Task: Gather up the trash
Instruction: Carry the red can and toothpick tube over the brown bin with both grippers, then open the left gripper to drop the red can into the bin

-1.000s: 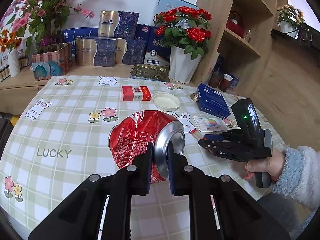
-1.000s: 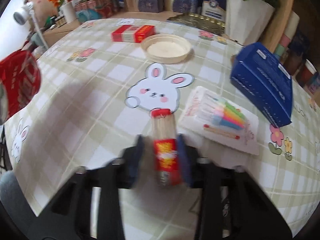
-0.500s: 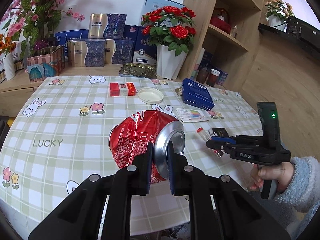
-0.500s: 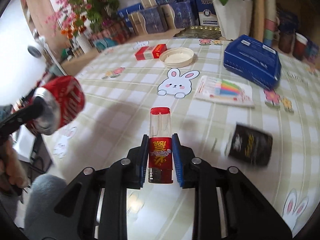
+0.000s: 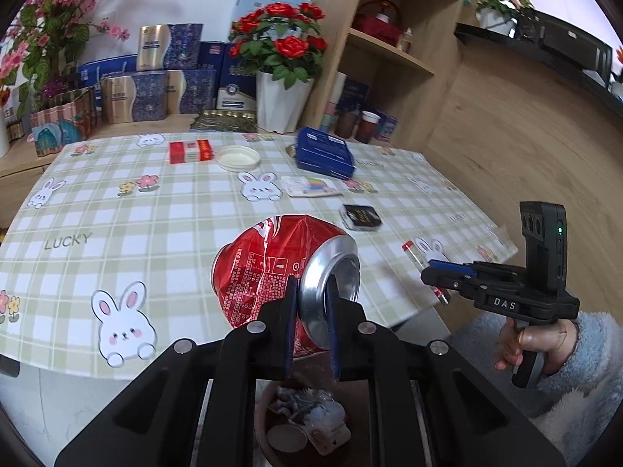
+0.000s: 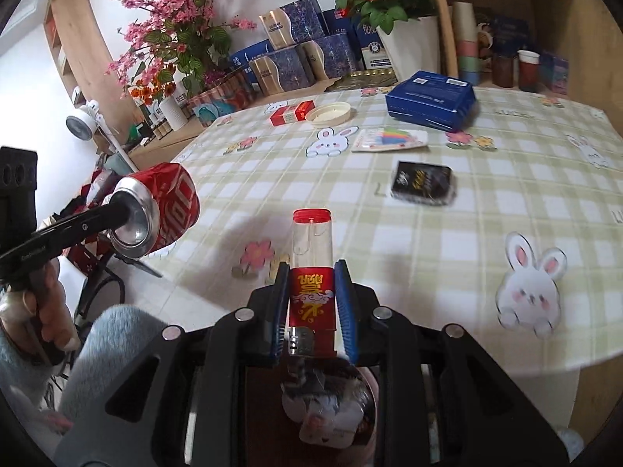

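My left claw (image 5: 311,303) pinches the dented red can's (image 5: 268,272) rim, while my right claw (image 6: 311,303) clamps the red-labelled clear lighter (image 6: 312,272).

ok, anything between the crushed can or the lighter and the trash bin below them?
Nothing visible. The left tongs grip the crushed red can by its rim, the right tongs clamp the lighter. Both hang past the table edge, with the open trash bin showing directly beneath.
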The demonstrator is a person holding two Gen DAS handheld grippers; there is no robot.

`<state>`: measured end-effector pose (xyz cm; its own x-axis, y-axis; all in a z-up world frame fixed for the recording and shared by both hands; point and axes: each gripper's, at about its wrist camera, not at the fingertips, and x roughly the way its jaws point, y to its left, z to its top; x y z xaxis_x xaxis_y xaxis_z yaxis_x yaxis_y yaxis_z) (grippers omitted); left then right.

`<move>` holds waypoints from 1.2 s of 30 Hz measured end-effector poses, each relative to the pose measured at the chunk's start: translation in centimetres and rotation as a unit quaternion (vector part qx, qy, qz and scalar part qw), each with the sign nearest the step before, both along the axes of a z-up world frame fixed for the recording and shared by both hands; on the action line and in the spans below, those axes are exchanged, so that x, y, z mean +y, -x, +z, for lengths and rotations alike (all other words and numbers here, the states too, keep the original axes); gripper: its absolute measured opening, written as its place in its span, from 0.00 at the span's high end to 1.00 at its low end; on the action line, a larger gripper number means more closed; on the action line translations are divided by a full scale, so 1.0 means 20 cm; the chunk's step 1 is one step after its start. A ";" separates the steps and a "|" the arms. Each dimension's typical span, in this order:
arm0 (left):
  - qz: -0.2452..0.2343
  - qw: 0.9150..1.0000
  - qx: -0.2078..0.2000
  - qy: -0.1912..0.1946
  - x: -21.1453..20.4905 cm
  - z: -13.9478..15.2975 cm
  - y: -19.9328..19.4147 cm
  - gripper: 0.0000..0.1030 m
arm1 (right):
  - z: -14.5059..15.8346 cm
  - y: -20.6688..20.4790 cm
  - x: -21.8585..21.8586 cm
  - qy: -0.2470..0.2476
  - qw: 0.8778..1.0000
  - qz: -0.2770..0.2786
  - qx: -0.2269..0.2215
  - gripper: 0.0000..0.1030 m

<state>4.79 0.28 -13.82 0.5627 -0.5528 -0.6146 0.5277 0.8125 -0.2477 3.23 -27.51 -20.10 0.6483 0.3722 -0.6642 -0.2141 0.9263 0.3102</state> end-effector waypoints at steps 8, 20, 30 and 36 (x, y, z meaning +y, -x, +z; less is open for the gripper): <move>-0.054 0.998 0.020 -0.015 -0.13 -0.10 0.29 0.87 | 0.01 0.26 -0.06 0.000 1.000 -0.021 -0.023 0.74; -0.096 0.989 0.090 -0.074 -0.30 -0.46 0.37 0.87 | -0.01 0.32 -0.14 -0.013 0.999 -0.038 -0.020 0.74; -0.112 0.977 0.146 -0.110 -0.42 -0.62 0.27 0.86 | -0.11 0.32 -0.12 -0.021 0.999 -0.039 0.008 0.75; -0.131 0.980 0.116 -0.094 -0.46 -0.59 0.30 0.27 | -0.13 0.31 -0.14 -0.023 0.999 -0.045 0.014 0.74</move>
<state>-1.18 -9.02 -25.62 0.2494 -0.5241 -0.8143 0.6708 0.7000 -0.2451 -2.95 -30.23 -22.76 0.6613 0.3436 -0.6668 -0.1211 0.9261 0.3572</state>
